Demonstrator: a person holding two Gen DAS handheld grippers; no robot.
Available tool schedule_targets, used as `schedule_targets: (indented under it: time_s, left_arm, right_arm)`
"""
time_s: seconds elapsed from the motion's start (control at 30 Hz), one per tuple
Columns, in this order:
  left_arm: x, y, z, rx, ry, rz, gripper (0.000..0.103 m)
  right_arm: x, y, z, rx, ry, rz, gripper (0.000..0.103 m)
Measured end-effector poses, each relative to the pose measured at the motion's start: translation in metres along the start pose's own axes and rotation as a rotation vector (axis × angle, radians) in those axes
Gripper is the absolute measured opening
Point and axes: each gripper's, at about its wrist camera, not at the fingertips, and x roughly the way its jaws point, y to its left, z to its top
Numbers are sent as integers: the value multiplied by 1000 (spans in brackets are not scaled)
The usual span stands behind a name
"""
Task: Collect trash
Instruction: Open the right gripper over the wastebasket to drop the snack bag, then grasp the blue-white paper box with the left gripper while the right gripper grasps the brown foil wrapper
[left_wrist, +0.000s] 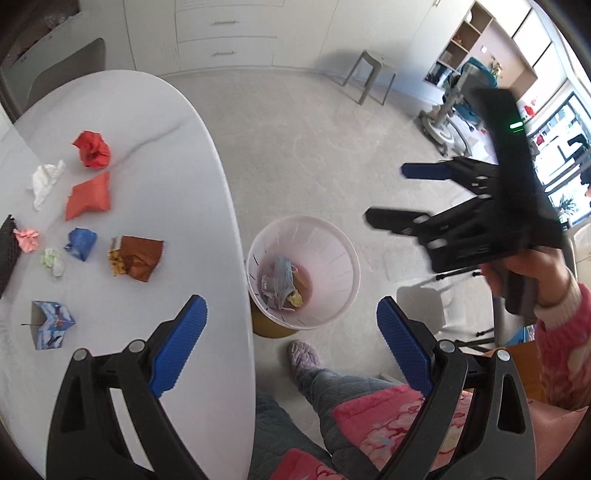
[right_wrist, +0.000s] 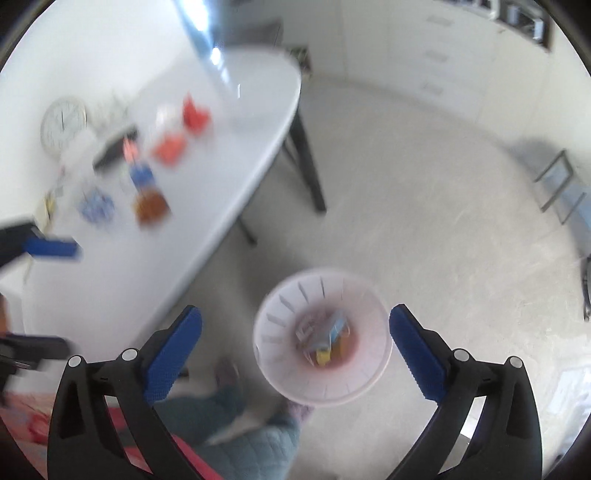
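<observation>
Trash lies scattered across a white oval bench (left_wrist: 155, 177) while a person in a pink patterned sleeve (left_wrist: 565, 354) works a hand-held gripper in each hand above a pale slotted wastebasket (left_wrist: 325, 236) on the floor. In the left wrist view, the left hand-held gripper (left_wrist: 291, 343) has its blue-padded fingers spread wide apart with nothing between them, the basket sitting at twelve o'clock from the gap. The right hand-held gripper (left_wrist: 391, 195), at three o'clock in that view, is held in the person's hand (left_wrist: 532, 273), its jaws likewise spread and empty. The right wrist view, blurred by motion, looks almost straight down into the basket, which sits between that gripper's parted fingers; crumpled wrappers (left_wrist: 282, 284) in blue, grey and yellow lie on the basket's bottom.

On the bench, at nine to ten o'clock from the basket, uncollected litter includes a red crumpled ball (left_wrist: 92, 149), a white tissue (left_wrist: 46, 181), an orange-red packet (left_wrist: 88, 197), a blue wad (left_wrist: 81, 243), a brown wrapper (left_wrist: 138, 260), a small pink scrap (left_wrist: 26, 238), a pale green scrap (left_wrist: 53, 261) and a blue printed carton (left_wrist: 51, 325) near the bench's near edge. A slippered foot (left_wrist: 304, 356) rests on the floor just beside the basket
</observation>
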Motion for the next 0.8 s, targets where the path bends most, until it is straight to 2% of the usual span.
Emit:
schedule_targets:
  time_s: [0.1, 0.33, 0.43, 0.57, 0.7, 0.8]
  left_arm:
    - [-11, 5, -5, -12, -31, 0, 89]
    - [-28, 46, -27, -85, -77, 46, 90]
    - [-37, 78, -38, -201, -116, 95, 90]
    - [-43, 139, -54, -397, -159, 217, 90]
    - [-33, 197, -71, -551, -112, 340, 90]
    - [-18, 228, -79, -647, -61, 374, 90]
  right_arm:
    - [-24, 14, 12, 34, -54, 23, 101]
    - [-39, 50, 35, -42, -71, -9, 101]
    - [-36, 68, 43, -50, -75, -5, 101]
    - [-24, 98, 56, -91, -70, 4, 101]
    - [-5, 128, 67, -134, -52, 15, 101]
    - [17, 152, 75, -150, -31, 29, 101]
